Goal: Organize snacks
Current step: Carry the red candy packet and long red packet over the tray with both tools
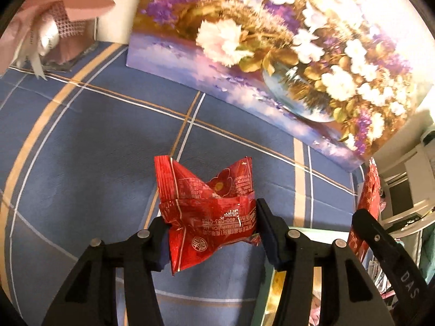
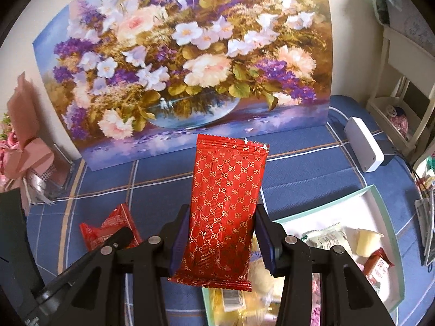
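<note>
1. Gripping a crumpled red snack packet (image 1: 209, 212) in the left tongs (image 1: 210, 224), both pads pressing into its sides, held up over the blue plaid cloth of the surface (image 1: 95, 141).
2. Clamping a long red wrapper with a gold pattern (image 2: 223, 212) in the right tongs (image 2: 221, 240), pads closed on its long edges, wrapper standing nearly upright with its crimped top end toward the flower painting (image 2: 187, 62).
3. Showing only in the right wrist view: the open inside of a white tray with a pale green rim (image 2: 380, 203), lying on the cloth just right of the right tongs.
4. Holding in that tray: a small pale cup-shaped snack (image 2: 365, 240), a white and green packet (image 2: 325, 237), a brown and white packet (image 2: 376, 267), and yellowish wrapped items (image 2: 261, 274) partly hidden behind the tongs and wrapper.
5. Appearing also only in the right wrist view: a white box-shaped device (image 2: 364, 144) at the far right of the cloth, and a cream shelf unit (image 2: 402, 103) beyond it.
6. Peeking into the left wrist view at the right edge: the second gripper and its red wrapper, seen edge-on, above a corner of the tray.
7. Standing at the left in both views: a pink wrapped bouquet (image 1: 54, 19) beside the painting.
</note>
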`<state>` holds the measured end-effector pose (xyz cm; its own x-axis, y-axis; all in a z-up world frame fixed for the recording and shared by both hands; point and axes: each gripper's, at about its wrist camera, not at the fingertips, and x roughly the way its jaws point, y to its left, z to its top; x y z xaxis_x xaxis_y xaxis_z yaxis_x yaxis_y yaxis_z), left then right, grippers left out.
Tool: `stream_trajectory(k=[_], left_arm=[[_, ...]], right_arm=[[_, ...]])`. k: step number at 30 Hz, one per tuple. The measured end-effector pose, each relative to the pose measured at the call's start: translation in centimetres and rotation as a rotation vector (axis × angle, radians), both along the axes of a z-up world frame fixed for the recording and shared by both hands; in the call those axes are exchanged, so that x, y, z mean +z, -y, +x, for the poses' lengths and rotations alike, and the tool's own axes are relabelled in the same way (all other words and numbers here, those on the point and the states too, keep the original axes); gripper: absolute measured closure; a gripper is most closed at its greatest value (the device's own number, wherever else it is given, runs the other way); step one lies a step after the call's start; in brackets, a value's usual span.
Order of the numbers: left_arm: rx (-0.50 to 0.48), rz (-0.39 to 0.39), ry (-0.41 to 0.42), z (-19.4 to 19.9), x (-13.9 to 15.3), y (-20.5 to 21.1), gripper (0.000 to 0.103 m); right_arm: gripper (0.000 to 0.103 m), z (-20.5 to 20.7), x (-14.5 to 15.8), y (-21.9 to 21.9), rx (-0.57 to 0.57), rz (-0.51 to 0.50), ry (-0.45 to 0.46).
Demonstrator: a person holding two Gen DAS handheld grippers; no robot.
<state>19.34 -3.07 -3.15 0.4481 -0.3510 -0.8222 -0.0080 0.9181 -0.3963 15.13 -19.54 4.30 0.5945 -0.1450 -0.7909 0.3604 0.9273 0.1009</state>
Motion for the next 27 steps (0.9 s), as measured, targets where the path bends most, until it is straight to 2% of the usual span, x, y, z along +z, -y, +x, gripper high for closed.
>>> stream_trajectory(k=[16,27], left_arm=[[-0.002,-0.007,0.091,-6.6,5.2,-0.9,0.047],[-0.014,-0.014,0.094,-9.5,5.4,-1.8,0.047]], right_arm=[[0.054,-5.1,4.8,-1.8,0.009,-0.004,0.02],[0.054,-8.7,4.3,-1.6,-0.001,0.019,0.006]])
